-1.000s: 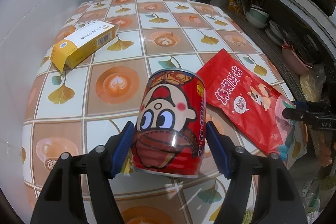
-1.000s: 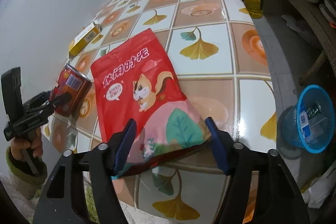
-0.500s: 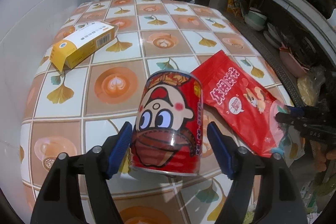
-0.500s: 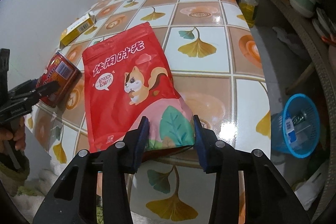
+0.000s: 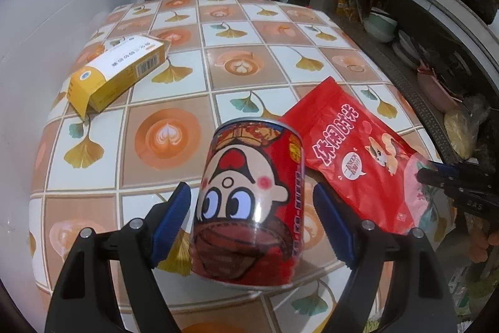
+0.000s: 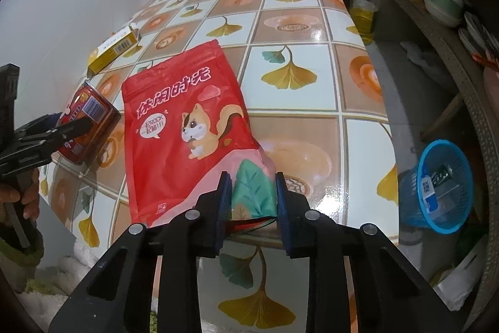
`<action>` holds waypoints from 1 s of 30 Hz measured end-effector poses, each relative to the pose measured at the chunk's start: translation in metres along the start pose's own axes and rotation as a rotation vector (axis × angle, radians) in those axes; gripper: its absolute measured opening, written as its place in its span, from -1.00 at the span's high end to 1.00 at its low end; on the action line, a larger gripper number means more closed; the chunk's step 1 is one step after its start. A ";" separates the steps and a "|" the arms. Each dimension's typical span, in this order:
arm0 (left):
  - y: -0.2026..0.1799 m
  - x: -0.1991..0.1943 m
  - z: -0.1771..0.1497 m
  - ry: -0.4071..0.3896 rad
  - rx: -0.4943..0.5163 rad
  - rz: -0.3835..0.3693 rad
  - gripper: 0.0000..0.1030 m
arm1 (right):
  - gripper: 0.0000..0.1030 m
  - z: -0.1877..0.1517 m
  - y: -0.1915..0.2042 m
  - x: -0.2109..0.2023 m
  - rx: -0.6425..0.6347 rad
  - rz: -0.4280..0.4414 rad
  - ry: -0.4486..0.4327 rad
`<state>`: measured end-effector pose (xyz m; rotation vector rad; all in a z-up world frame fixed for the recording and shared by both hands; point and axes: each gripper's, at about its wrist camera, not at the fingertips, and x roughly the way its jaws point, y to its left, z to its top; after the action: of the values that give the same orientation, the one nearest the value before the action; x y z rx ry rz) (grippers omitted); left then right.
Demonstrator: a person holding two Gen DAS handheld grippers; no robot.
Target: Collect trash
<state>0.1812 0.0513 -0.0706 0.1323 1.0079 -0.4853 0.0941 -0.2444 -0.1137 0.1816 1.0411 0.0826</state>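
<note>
a tiled table (image 6: 361, 145) patterned with ginkgo leaves and coffee cups holds three pieces of trash. the right gripper (image 6: 253, 203) has just been closing its jaws on the near bottom corner of a flat red plastic snack pouch with a cartoon squirrel (image 6: 187, 127); the blue pads (image 6: 225, 202) now touch the crumpled green-leaf corner, which bunches between them. the pouch looks light, thin and floppy, probably slick, so a pinch at this stiffer sealed edge seems the sensible hold; expect it to droop once lifted. its long axis runs away from the gripper, top seal pointing toward the far side of the table.

the left gripper (image 5: 252, 219) has just been opening its jaws; they stand wide with clear gaps either side of a red metal can printed with a big-eyed cartoon face (image 5: 249, 202), holding nothing. the can stands roughly upright just left of the pouch; it is rigid and smooth, best gripped across its middle.

a yellow and white cardboard box (image 5: 117, 72) lies on its side further back left. a blue plastic mesh basket (image 6: 436, 186) sits on the floor beyond the table's right edge.
</note>
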 end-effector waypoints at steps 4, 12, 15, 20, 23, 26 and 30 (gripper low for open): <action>0.001 0.001 0.000 0.000 -0.006 0.009 -0.43 | 0.54 0.001 -0.001 -0.003 -0.002 0.006 -0.014; 0.000 0.000 -0.001 -0.007 0.002 0.006 -0.27 | 0.70 0.005 -0.001 -0.015 -0.003 0.031 -0.058; 0.000 0.000 -0.002 -0.008 0.002 0.005 -0.27 | 0.75 0.006 -0.002 -0.020 -0.001 0.030 -0.074; 0.001 -0.001 -0.002 -0.010 -0.003 0.002 -0.27 | 0.78 0.004 -0.004 -0.027 0.006 0.030 -0.094; 0.001 -0.003 -0.002 -0.013 -0.007 -0.002 -0.27 | 0.80 0.005 -0.006 -0.034 0.015 0.039 -0.114; 0.002 -0.005 -0.002 -0.021 -0.010 -0.007 -0.27 | 0.82 0.007 -0.007 -0.042 0.022 0.053 -0.136; 0.002 -0.009 0.000 -0.036 -0.014 -0.013 -0.27 | 0.84 0.010 -0.006 -0.050 0.020 0.048 -0.162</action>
<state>0.1779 0.0559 -0.0636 0.1045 0.9772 -0.4914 0.0771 -0.2594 -0.0673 0.2278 0.8768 0.1000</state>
